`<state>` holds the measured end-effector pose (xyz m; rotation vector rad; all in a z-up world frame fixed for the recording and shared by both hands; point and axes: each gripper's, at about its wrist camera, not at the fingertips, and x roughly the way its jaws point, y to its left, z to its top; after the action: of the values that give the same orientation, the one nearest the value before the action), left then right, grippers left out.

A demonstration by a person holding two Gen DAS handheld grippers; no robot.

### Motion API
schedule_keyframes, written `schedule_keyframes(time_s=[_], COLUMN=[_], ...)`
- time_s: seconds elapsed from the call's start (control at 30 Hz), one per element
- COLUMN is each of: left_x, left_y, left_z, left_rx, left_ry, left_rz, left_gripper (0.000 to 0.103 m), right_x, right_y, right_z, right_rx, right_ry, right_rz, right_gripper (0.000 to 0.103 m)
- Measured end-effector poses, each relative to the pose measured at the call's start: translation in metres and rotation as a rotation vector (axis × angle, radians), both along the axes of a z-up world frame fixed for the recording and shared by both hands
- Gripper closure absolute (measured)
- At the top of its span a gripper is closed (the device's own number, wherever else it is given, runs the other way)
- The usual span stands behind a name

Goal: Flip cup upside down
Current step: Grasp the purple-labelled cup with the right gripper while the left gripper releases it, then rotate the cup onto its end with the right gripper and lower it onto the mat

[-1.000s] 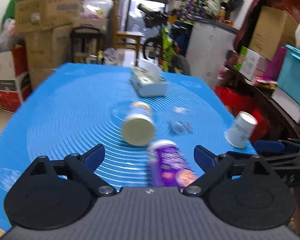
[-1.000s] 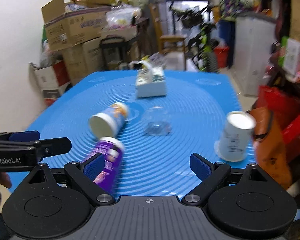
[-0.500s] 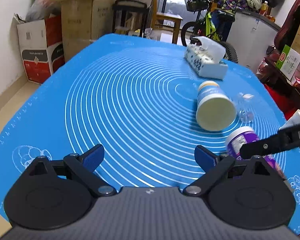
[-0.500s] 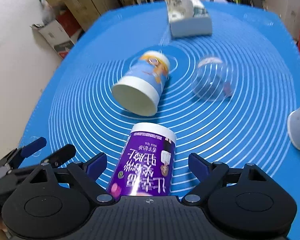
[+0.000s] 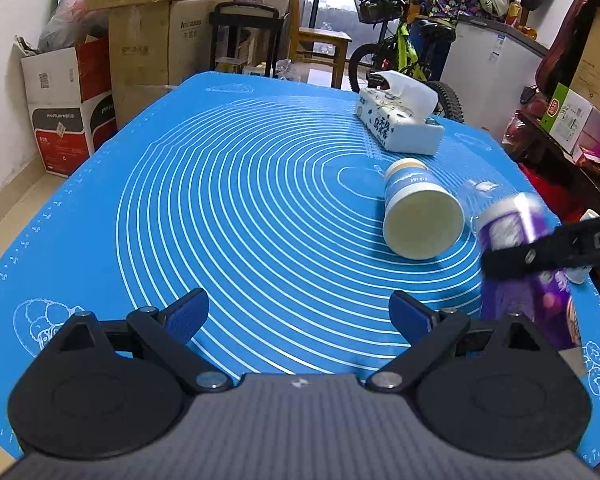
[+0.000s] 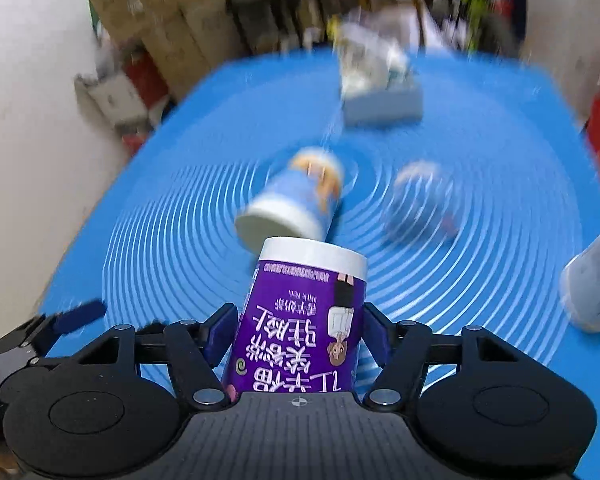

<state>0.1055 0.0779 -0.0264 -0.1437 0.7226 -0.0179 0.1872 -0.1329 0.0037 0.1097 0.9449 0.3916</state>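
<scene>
Blue silicone mat (image 5: 260, 208) under you: your right tongs (image 6: 296, 332) have just clamped the purple milk-tea cup (image 6: 300, 320) between their pads, lifted for flipping, while your left tongs (image 5: 298, 314) hang open, empty.

Both wrist views look low across the blue mat (image 5: 260, 200).
</scene>
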Motion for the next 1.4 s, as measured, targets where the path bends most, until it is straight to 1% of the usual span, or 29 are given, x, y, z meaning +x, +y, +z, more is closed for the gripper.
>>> schedule_keyframes(time_s=[0.07,0.13,0.23,0.27,0.33,0.43,0.5,0.57,0.63,0.87,0.97,1.07,1.13,1.17,1.3,1.4], left_x=[-0.001,-0.004,-0.007,-0.008,-0.011,-0.013,-0.013,-0.014,-0.015,-0.019,-0.023,-0.028,-0.032,-0.035,-0.050,-0.062], left_y=[-0.001,-0.003,-0.006,-0.008,-0.010,-0.016,-0.020,-0.021,-0.024,-0.030,-0.034,-0.036,-0.038,-0.039,-0.046,-0.054], left_z=[0.002,0.003,0.005,0.005,0.004,0.003,0.002,0.001,0.000,-0.002,-0.002,0.001,0.004,0.005,0.008,0.008], left_rx=[-0.003,-0.007,-0.011,-0.013,-0.018,-0.016,-0.003,0.005,0.013,0.025,0.028,0.038,0.037,0.034,0.025,0.020], left_ry=[-0.011,-0.025,-0.042,-0.046,-0.055,-0.056,-0.058,-0.064,-0.067,-0.066,-0.070,-0.080,-0.089,-0.091,-0.099,-0.097], left_rz=[-0.002,-0.002,-0.004,-0.005,-0.008,-0.026,-0.037,-0.047,-0.059,-0.085,-0.093,-0.097,-0.097,-0.100,-0.109,-0.125], left_gripper=[0.007,0.007,0.007,0.007,0.007,0.007,0.007,0.007,0.007,0.007,0.007,0.007,0.007,0.007,0.007,0.007], right_x=[-0.011,-0.025,-0.047,-0.055,-0.069,-0.086,-0.090,-0.089,-0.089,-0.100,-0.102,-0.105,-0.107,-0.109,-0.129,-0.150], right_y=[-0.003,-0.010,-0.017,-0.017,-0.012,-0.008,-0.003,-0.002,-0.003,-0.006,-0.008,-0.011,-0.014,-0.015,-0.029,-0.041], right_z=[0.003,0.008,0.004,0.001,-0.004,-0.014,-0.028,-0.039,-0.046,-0.049,-0.048,-0.047,-0.043,-0.041,-0.029,-0.022], right_rx=[-0.026,-0.026,-0.029,-0.045,-0.117,-0.191,-0.236,-0.238,-0.218,-0.200,-0.190,-0.175,-0.167,-0.163,-0.111,-0.107], right_ry=[-0.115,-0.234,-0.405,-0.470,-0.603,-0.724,-0.764,-0.756,-0.738,-0.724,-0.703,-0.678,-0.659,-0.649,-0.602,-0.578], right_rz=[-0.035,-0.065,-0.111,-0.123,-0.139,-0.145,-0.149,-0.159,-0.181,-0.191,-0.194,-0.193,-0.198,-0.200,-0.218,-0.233], right_gripper=[0.035,0.035,0.035,0.035,0.035,0.035,0.035,0.035,0.035,0.035,0.034,0.029,0.022,0.021,0.005,0.005])
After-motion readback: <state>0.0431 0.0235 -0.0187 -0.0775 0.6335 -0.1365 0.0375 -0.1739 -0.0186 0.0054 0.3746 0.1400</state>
